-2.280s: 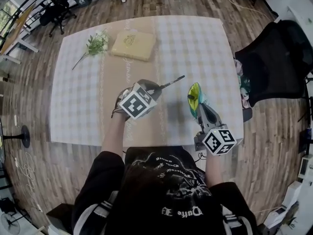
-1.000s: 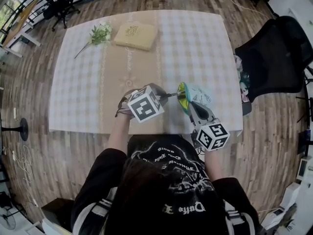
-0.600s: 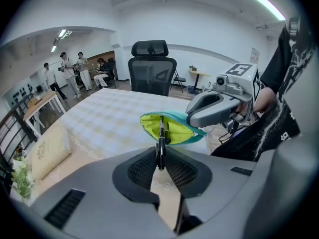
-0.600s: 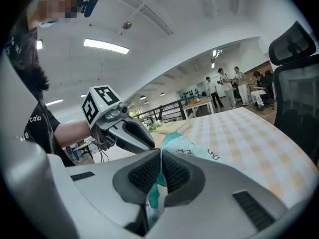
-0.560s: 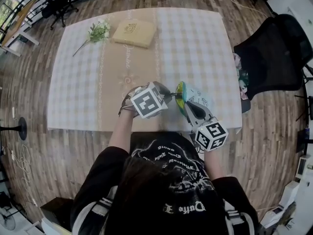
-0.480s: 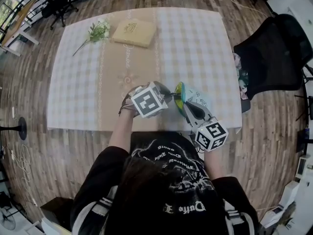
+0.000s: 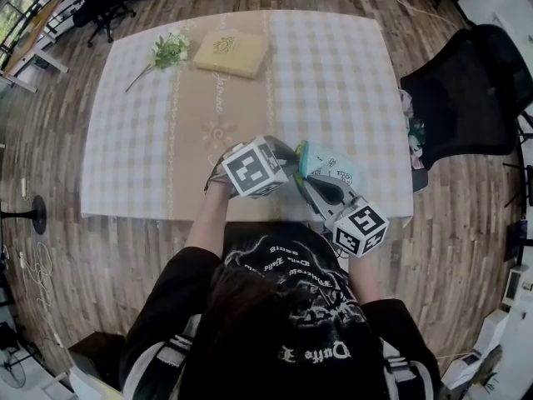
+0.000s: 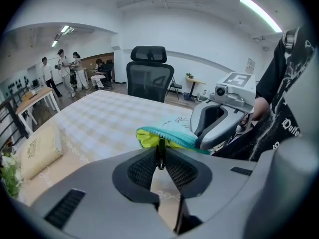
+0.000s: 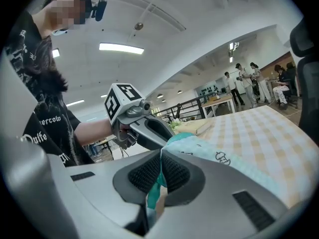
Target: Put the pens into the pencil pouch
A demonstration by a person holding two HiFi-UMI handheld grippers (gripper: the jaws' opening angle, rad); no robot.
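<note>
My left gripper (image 8: 160,156) is shut on a thin black pen (image 8: 160,149), whose far end points into the yellow-lined mouth of the teal pencil pouch (image 8: 174,130). My right gripper (image 9: 160,169) is shut on the pouch's teal edge and holds the pouch (image 9: 227,159) off the table. In the head view both grippers meet above the table's near edge, the left gripper (image 7: 286,162) at the pouch's (image 7: 331,165) open left end and the right gripper (image 7: 311,183) under it. How deep the pen sits in the pouch is hidden.
The table carries a checked cloth (image 7: 141,140). A cream book (image 7: 231,52) and a flower sprig (image 7: 166,54) lie at its far left. A black office chair (image 7: 466,98) stands right of the table. Several people stand far off behind a desk (image 8: 62,66).
The right gripper has brought the pouch left toward the left gripper and tipped it flatter. The stretch of pen that showed between them is now covered by the pouch's mouth.
</note>
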